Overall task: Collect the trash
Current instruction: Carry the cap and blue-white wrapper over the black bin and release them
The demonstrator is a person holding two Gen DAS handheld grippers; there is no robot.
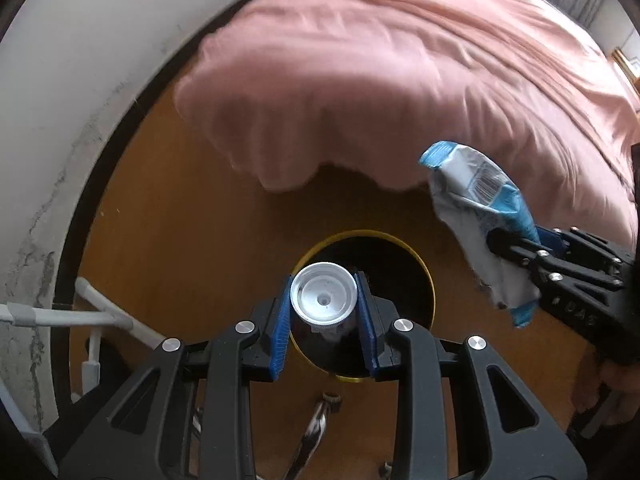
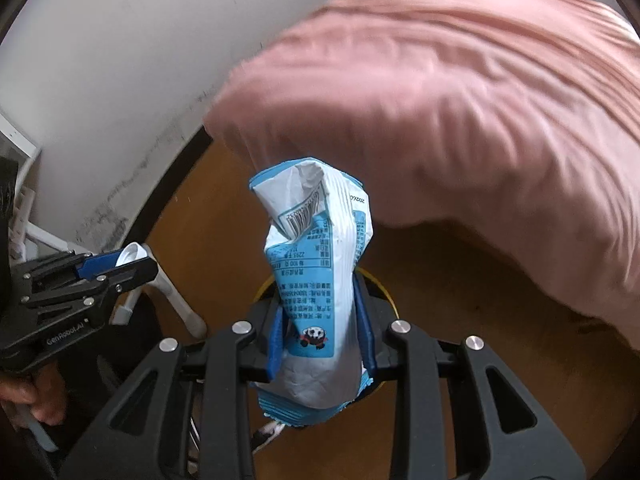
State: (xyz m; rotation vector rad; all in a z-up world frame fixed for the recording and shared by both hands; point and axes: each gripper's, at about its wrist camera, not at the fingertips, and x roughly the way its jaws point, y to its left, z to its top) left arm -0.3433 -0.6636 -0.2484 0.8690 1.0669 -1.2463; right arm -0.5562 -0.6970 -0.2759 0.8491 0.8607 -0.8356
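so the bottle point(image 1: 323, 298) sits cap-up between the blue pads point(image 1: 280, 336) of the left gripper point(image 1: 324, 300), pads pressed on both sides of it, jaws only a little way apart; you're looking straight down on the white ribbed cap, and right under it is the bin point(image 1: 416, 272), a dark round thing with a yellow rim standing on the wooden floor point(image 1: 180, 240); so the bottle hangs directly over the bin's mouth.

the wrapper point(image 2: 320, 280) is a crumpled blue and white snack bag with a barcode and a little panda on it; the right gripper point(image 2: 320, 320) has it squeezed between its pads point(image 2: 274, 340), jaws nearly together, top of the bag sticking up past the fingertips and the bottom edge hanging out below; the bin's yellow rim point(image 2: 384, 284) peeks out just behind it, so it's over the bin too, off to the right of the bottle.

a pink blanket point(image 1: 400, 80) droops over the floor beyond the bin; white wall point(image 1: 80, 80) with a dark baseboard on the left, grubby marks on it; some white tubing point(image 1: 60, 314) near that wall; a hand point(image 2: 36, 396) shows under the left gripper in the right view.
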